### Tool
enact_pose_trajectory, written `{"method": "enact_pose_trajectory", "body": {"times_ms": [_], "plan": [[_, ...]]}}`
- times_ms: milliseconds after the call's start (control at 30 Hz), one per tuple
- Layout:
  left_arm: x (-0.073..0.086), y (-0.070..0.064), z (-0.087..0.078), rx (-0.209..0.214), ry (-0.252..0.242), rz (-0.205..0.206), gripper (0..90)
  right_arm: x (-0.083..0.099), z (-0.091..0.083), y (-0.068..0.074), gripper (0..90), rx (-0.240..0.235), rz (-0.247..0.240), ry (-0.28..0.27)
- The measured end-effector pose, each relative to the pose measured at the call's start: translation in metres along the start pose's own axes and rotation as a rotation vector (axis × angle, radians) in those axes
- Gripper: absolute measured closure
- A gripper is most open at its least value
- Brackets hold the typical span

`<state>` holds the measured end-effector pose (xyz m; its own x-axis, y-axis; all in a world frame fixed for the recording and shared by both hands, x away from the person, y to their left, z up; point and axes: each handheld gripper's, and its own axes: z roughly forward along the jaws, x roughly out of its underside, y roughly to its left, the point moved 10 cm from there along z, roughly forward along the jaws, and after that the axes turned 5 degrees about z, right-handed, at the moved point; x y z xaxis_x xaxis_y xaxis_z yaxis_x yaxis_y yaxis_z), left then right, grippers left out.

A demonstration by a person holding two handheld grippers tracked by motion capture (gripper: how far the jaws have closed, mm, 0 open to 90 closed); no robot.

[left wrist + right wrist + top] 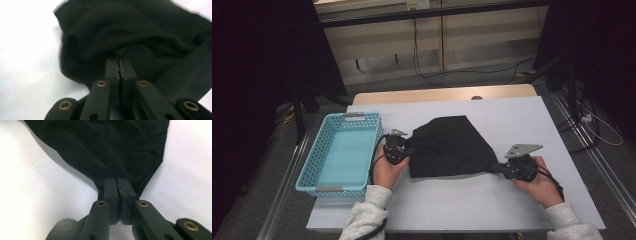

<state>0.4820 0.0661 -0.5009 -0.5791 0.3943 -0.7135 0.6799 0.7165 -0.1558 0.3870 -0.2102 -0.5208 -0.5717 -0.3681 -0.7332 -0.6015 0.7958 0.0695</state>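
A black cloth (447, 145) lies bunched in the middle of the white table (462, 205). My left gripper (411, 150) is shut on the cloth's left edge. In the left gripper view the jaws pinch a fold of the black cloth (120, 32) at my left gripper (119, 61). My right gripper (496, 167) is shut on the cloth's near right corner. The right gripper view has the black cloth (107, 147) fanning out from the pinched corner at my right gripper (117, 181), pulled taut.
A light blue plastic basket (312, 170) stands at the table's left side, close to my left hand. Beyond the table's far wooden edge (442, 94) lies the floor with cables (472, 72).
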Motion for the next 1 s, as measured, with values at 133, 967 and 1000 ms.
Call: {"method": "enact_pose_trajectory", "body": {"times_ms": [133, 967, 1000], "plan": [[-0.01, 0.006, -0.009, 0.006, -0.035, -0.045, 87.7, 0.001, -0.009, -0.004, 86.7, 0.028, -0.03, -0.005], [0.004, -0.019, -0.018, -0.019, -0.077, 0.082, 31.5, -0.002, -0.002, -0.016, 60.5, 0.101, 0.112, -0.057], [0.004, -0.021, -0.018, -0.019, -0.08, 0.084, 30.6, -0.001, 0.0, -0.015, 62.2, 0.103, 0.11, -0.046]]}}
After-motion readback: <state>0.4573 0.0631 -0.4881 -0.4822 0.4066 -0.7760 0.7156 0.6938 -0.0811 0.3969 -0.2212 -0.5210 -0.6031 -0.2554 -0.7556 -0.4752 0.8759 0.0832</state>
